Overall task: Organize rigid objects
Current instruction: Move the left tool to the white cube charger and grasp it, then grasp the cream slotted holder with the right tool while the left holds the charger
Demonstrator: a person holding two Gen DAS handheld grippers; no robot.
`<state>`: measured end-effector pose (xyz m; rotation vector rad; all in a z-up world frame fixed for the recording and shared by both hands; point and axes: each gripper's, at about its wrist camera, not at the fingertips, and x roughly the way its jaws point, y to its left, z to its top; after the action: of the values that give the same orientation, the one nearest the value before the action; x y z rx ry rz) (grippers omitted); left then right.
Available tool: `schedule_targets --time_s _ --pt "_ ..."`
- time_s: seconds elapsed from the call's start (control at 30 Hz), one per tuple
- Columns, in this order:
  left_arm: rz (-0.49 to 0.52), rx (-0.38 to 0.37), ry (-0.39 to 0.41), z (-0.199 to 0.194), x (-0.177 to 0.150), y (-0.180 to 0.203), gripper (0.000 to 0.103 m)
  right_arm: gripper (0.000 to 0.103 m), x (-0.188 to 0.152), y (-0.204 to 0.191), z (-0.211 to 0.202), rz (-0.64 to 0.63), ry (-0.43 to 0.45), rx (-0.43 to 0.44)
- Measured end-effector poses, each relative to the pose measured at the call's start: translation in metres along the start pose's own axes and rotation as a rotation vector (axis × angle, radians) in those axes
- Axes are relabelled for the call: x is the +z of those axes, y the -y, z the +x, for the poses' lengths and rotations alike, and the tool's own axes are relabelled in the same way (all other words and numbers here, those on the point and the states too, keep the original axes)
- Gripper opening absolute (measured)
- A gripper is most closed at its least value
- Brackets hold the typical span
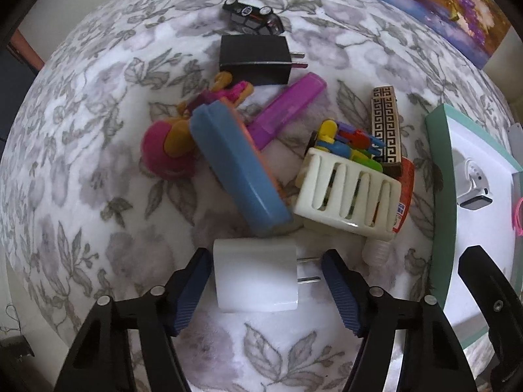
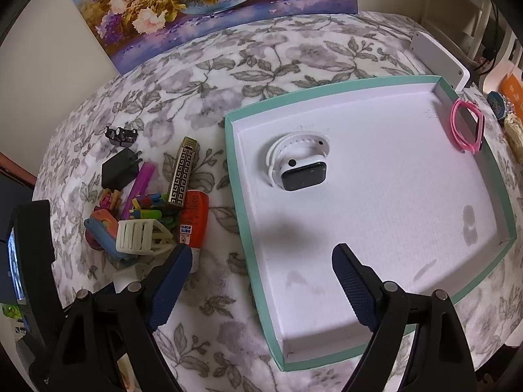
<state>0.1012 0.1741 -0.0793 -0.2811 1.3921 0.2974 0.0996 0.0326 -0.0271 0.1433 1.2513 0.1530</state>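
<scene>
A white plug charger [image 1: 255, 277] lies on the floral cloth between the fingers of my left gripper [image 1: 266, 254], which is open around it, prongs toward the right finger. Just beyond is a pile: a blue box [image 1: 235, 166], a white slotted holder [image 1: 346, 192], a purple case [image 1: 287, 107], a black charger [image 1: 255, 58], a patterned lighter [image 1: 385, 121] and a toy car [image 1: 251, 16]. My right gripper [image 2: 263, 248] is open and holds nothing, above the left rim of the teal tray [image 2: 242, 176]. In the tray lie a white smartwatch [image 2: 300, 166] and a pink band [image 2: 467, 130].
A flower painting [image 2: 209, 3] leans against the wall behind the cloth. A white box [image 2: 438, 55] sits past the tray's far right corner, with small items beside it. A red tube [image 2: 194, 222] and coloured clips [image 2: 147, 205] lie in the pile left of the tray.
</scene>
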Motion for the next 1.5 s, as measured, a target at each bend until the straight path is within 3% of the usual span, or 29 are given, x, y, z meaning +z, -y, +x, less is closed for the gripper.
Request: schedule_targets --time_s 0.07,0.27,0.43,0.67,0.93,1.13,1.37,1.5 --pt "0.000 -0.004 0.006 -0.004 0.000 0.003 0.062 0.088 0.000 0.000 0.001 0.000 -0.001 -0.001" --pt "-0.012 -0.030 -0.004 -0.007 -0.001 0.003 0.061 0.088 -0.001 -0.001 0.002 -0.006 0.000 -0.004" --pt "-0.067 -0.087 -0.009 -0.011 0.000 -0.022 0.061 0.088 -0.001 -0.005 0.002 -0.012 0.005 0.015" --pt "-0.151 -0.122 0.047 -0.031 0.009 -0.057 0.060 0.088 0.001 -0.012 -0.009 -0.016 0.061 0.054" --pt "-0.276 -0.136 0.133 -0.051 0.021 -0.105 0.060 0.087 -0.001 -0.040 0.002 -0.047 0.039 0.139" --pt "-0.334 -0.144 0.156 -0.060 0.019 -0.125 0.060 0.082 -0.002 -0.070 0.013 -0.075 0.027 0.154" --pt "-0.349 -0.151 0.157 -0.055 0.024 -0.132 0.060 0.070 -0.002 -0.088 0.031 -0.094 0.007 0.125" --pt "-0.348 -0.150 0.151 -0.052 0.028 -0.132 0.060 0.069 -0.003 -0.096 0.040 -0.108 -0.006 0.111"
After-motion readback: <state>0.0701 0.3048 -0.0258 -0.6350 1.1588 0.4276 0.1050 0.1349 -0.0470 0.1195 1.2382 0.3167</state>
